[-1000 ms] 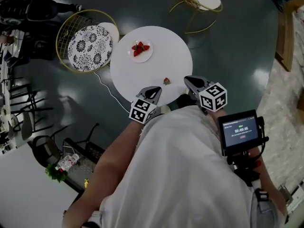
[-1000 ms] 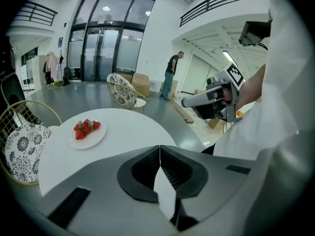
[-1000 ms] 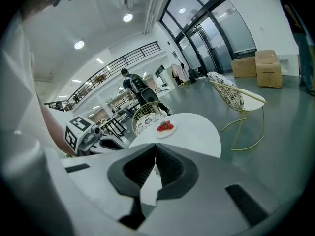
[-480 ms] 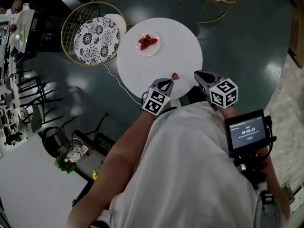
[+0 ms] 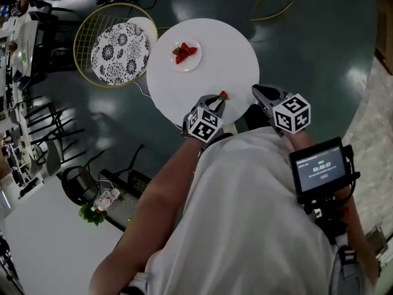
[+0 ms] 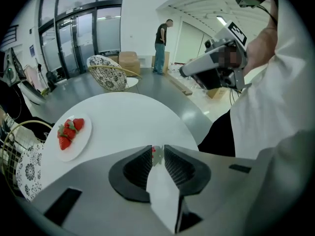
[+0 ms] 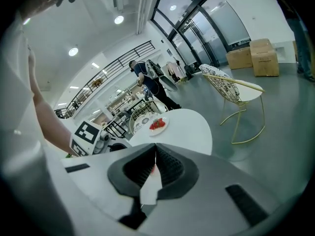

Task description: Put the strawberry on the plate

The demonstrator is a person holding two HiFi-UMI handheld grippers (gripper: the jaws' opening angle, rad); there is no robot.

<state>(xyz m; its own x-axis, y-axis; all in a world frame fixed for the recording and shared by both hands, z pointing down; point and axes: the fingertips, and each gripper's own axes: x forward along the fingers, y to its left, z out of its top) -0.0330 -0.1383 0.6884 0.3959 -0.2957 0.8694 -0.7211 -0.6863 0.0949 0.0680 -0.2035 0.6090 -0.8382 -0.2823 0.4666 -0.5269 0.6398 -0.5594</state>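
Note:
A loose strawberry point(image 5: 223, 94) lies near the front edge of the round white table point(image 5: 227, 54). My left gripper point(image 5: 218, 98) points down at it, and its jaws have just been opening. In the left gripper view the berry point(image 6: 153, 150) shows in the narrow gap at the tips of the left gripper point(image 6: 157, 149), with no pad pressing on it. A white plate point(image 5: 191, 62) at the table's far side holds several strawberries point(image 5: 183, 50). My right gripper point(image 5: 256, 90) hovers at the table's right front edge, its jaws together and holding nothing.
A gold wire chair with a patterned cushion point(image 5: 120, 45) stands left of the table, and a cable runs across the floor beneath it. A small screen point(image 5: 319, 168) is mounted by my right hand. A person point(image 6: 161, 33) stands far off.
My left gripper has come forward and down until its tips are at the loose strawberry. The right gripper has shifted only slightly.

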